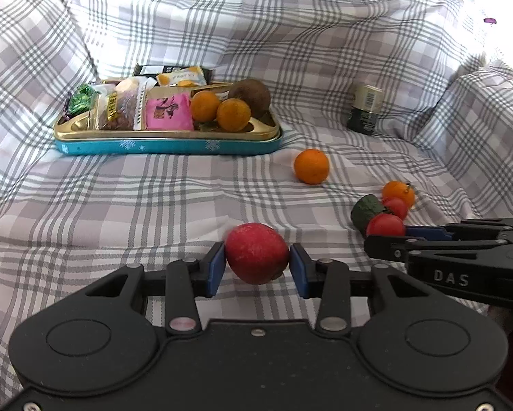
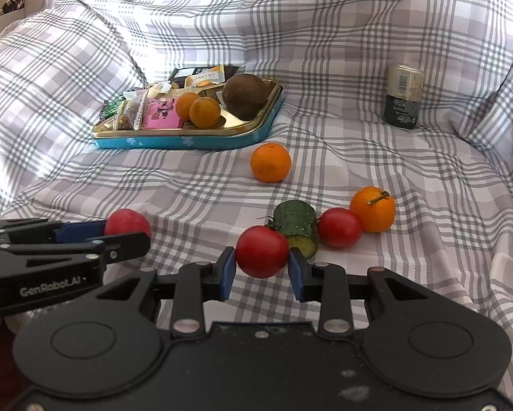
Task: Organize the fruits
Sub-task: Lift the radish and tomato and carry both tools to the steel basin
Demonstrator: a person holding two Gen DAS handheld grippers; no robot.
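Two handheld grippers work side by side over a bed draped in grey-and-white plaid sheet [image 1: 153, 188]. Nearest the lens, the left gripper [image 1: 256, 265] has its blue-padded jaws pressed against both sides of a red apple [image 1: 256, 251]; the underside of the fruit is hidden, so whether it rests on the sheet cannot be told. The right gripper [image 2: 261, 267] likewise has its jaws closed on a red tomato [image 2: 261, 251], its dark stem showing only in the right wrist view. Each gripper appears side-on at the edge of the other's view, largely cut off by the frame.

Just beyond the held tomato lie a cut piece of cucumber [image 2: 297, 227], a second tomato [image 2: 338, 227] and a stemmed orange [image 2: 373, 209], close together in a row; the left wrist view shows these partly overlapping, the cucumber's cut face hidden. Farther back, a lone orange [image 2: 270, 162] sits apart on the sheet.

Beyond it stands a blue tin tray [image 1: 167, 145] with a gold rim. At its right end sit two more oranges [image 1: 219, 109] and one brown round fruit [image 1: 251, 97], hard to identify. Snack packets [image 1: 133, 106] crowd the rest of the tray; their number is unclear and their print unreadable, though a pink packet [image 1: 169, 114] stands out. To the far right, a small jar [image 2: 403, 94] stands upright, its label too blurred to read.

Count: four oranges, two tomatoes, one apple, one cucumber piece.
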